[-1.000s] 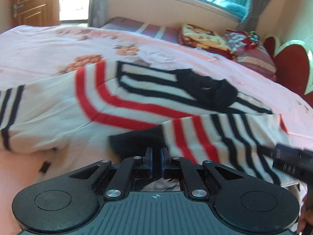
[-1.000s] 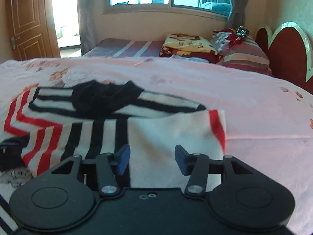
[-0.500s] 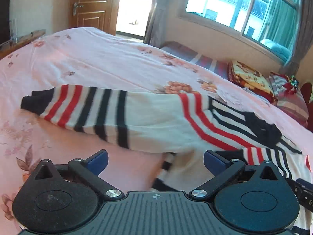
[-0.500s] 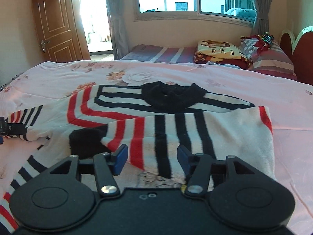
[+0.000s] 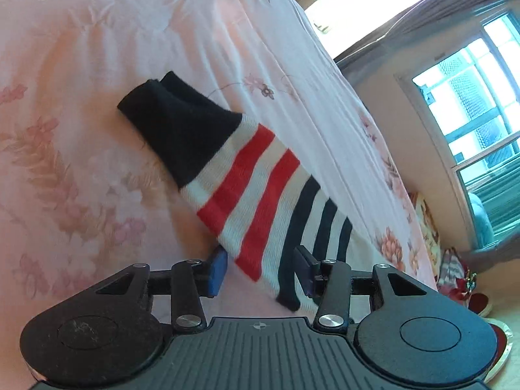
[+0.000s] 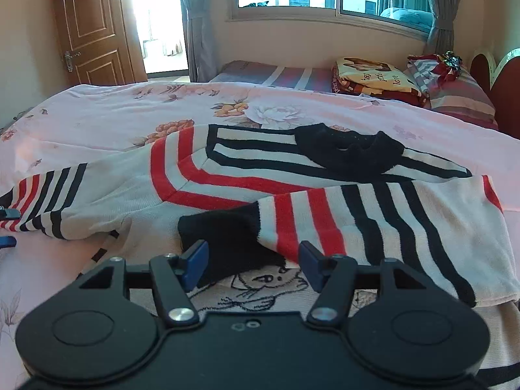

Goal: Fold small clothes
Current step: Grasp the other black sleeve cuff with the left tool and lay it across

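The left gripper (image 5: 261, 271) stood with its jaws spread apart around the outstretched sleeve (image 5: 240, 178) of a striped sweater (image 6: 292, 195); whether the blue pads (image 5: 217, 271) touched the knit could not be told. That sleeve ran ahead of the gripper and off to its left, its black cuff (image 5: 175, 126) lying farthest out on the pink floral bedsheet (image 5: 65, 97), with red bands and then dark ones nearer the fingers. Up to the gripper's right were a curtain and a window (image 5: 471, 104). The right gripper (image 6: 253, 261) was likewise released, holding nothing, its jaws wide over the sweater's front. Just ahead of it, between the blue pads (image 6: 195, 260), lay the black cuff of the other sleeve (image 6: 325, 221), which was folded across the body of the sweater and partly covered a cartoon drawing (image 6: 269, 281) on the chest. Far off to that gripper's left, at the frame's edge, the tips of the left gripper showed beside the stretched sleeve. Beyond the sweater's black collar (image 6: 347, 149) were a wooden door (image 6: 94, 26) at the left, a striped mattress (image 6: 276, 74) under the window, a folded printed blanket (image 6: 373, 78), and striped pillows (image 6: 461, 94) at the right against a red headboard (image 6: 507, 97).
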A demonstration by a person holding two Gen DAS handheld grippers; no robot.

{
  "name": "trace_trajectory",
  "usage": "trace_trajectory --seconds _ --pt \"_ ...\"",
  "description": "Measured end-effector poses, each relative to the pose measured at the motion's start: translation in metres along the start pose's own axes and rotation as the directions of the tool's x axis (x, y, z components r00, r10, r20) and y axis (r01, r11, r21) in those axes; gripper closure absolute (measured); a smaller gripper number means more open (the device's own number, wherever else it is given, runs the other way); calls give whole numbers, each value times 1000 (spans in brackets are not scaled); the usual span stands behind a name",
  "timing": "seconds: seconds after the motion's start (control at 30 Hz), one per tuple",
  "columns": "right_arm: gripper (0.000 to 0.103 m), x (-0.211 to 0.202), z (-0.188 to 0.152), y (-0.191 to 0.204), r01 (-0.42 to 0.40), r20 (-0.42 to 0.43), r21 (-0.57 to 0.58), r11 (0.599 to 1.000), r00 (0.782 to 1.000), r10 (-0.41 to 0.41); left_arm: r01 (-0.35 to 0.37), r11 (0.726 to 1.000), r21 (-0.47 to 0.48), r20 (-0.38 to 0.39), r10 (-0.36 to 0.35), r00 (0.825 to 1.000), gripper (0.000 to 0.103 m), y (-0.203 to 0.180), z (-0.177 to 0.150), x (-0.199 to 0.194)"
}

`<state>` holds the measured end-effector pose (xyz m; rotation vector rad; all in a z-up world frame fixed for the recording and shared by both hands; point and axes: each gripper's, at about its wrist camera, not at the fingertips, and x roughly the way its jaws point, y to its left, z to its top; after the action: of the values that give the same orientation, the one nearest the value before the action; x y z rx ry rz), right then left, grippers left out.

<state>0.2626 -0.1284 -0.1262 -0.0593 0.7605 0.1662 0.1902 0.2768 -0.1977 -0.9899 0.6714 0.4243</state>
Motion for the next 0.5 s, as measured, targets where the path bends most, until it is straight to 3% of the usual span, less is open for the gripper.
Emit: trace_trajectory --seconds 0.07,0.13,0.27,0.4,0.5 --pt "43 6 2 4 23 2 12 1000 1000 -23 -13 999 -44 1 13 1000 93 6 9 16" --pt "43 10 5 7 48 -1 20 999 999 -48 30 994 -107 -3 -30 1000 94 11 16 29" --pt "43 11 9 6 100 5 35 994 995 -100 32 999 -33 22 -31 999 97 -13 18 37" --pt "43 13 14 1 143 11 37 989 990 -144 95 989 114 78 -104 992 97 -52 20 21" --pt "43 32 6 -5 148 -62 37 988 987 -145 153 952 266 96 -184 978 97 -98 14 9"
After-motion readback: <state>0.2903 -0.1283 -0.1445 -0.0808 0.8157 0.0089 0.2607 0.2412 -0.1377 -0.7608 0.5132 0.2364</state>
